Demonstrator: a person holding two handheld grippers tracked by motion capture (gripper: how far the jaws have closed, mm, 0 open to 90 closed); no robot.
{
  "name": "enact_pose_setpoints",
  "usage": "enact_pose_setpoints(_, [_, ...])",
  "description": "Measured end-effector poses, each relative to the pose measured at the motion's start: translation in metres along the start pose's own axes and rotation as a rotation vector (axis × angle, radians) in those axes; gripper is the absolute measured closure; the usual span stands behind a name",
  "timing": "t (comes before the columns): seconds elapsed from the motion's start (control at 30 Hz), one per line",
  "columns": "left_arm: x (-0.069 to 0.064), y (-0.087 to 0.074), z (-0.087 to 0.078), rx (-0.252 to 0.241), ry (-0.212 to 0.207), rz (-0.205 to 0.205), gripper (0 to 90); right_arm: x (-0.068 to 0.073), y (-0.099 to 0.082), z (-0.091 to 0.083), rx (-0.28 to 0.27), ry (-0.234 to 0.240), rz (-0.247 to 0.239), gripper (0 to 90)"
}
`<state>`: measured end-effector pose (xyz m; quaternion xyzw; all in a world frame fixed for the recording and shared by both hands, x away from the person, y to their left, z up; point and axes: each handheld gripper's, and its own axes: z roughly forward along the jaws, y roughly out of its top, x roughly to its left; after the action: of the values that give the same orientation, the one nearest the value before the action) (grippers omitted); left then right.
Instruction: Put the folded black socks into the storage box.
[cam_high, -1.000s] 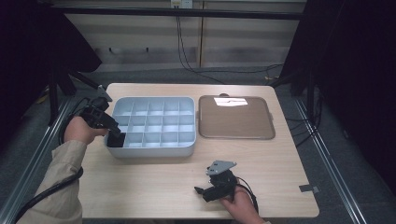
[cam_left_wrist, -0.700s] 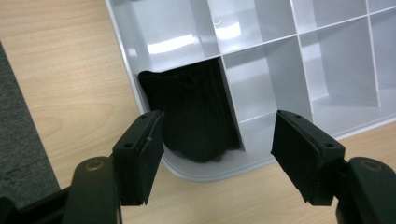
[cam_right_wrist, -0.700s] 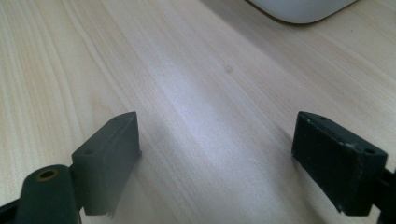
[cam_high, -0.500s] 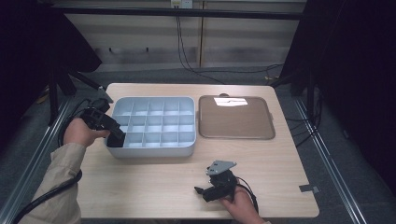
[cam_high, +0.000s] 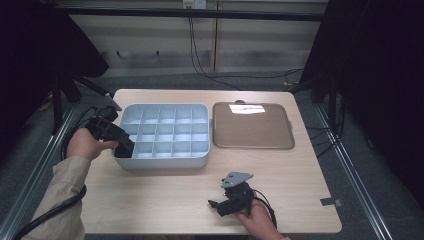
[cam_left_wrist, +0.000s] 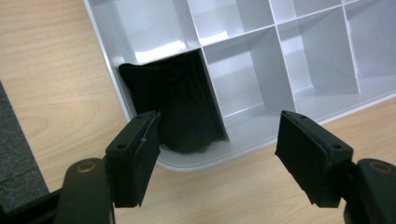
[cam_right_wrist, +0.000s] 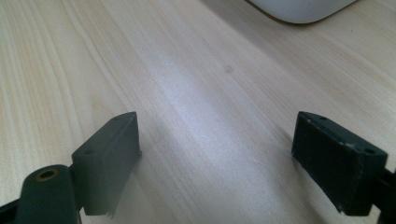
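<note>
Left gripper view: the left gripper (cam_left_wrist: 219, 154) is hovering with jaws wide apart at the near corner of the grey compartment tray (cam_left_wrist: 187, 164), where a black folded cloth (cam_left_wrist: 175, 109) is sitting in the corner compartment, seemingly just dropped there or about to be lifted out; I cannot tell which. Farther off in the high view, the right gripper (cam_high: 216, 205) is idling over the bare wooden table (cam_high: 150, 200), jaws apart, with the brown flat tray (cam_high: 252, 127) lying beyond. Next move probably calls for drawing the left gripper straight up and clear of the tray wall.

Compartment tray (cam_high: 165, 159): on table (cam_high: 150, 200). Cloth (cam_left_wrist: 180, 107) in its near-left corner compartment. Flat tray (cam_high: 252, 126) just right of it.
</note>
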<state>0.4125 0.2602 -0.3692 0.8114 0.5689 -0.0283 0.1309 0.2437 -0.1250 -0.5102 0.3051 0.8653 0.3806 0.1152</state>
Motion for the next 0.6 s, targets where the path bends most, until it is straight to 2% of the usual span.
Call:
enact_pose_setpoints(0.27, [0.000,-0.006,0.001,-0.010,-0.014,-0.003,28.9,0.000,0.000,0.000,0.001,-0.004,-0.001,14.8])
enact_pose_setpoints(0.5, [0.000,-0.014,0.002,-0.006,-0.016,0.020,27.5,0.000,0.000,0.000,-0.001,0.000,-0.001,14.8])
enact_pose_setpoints(0.6, [0.000,-0.016,0.001,-0.011,-0.031,0.019,25.7,0.000,0.000,0.000,0.000,-0.004,-0.001,14.8])
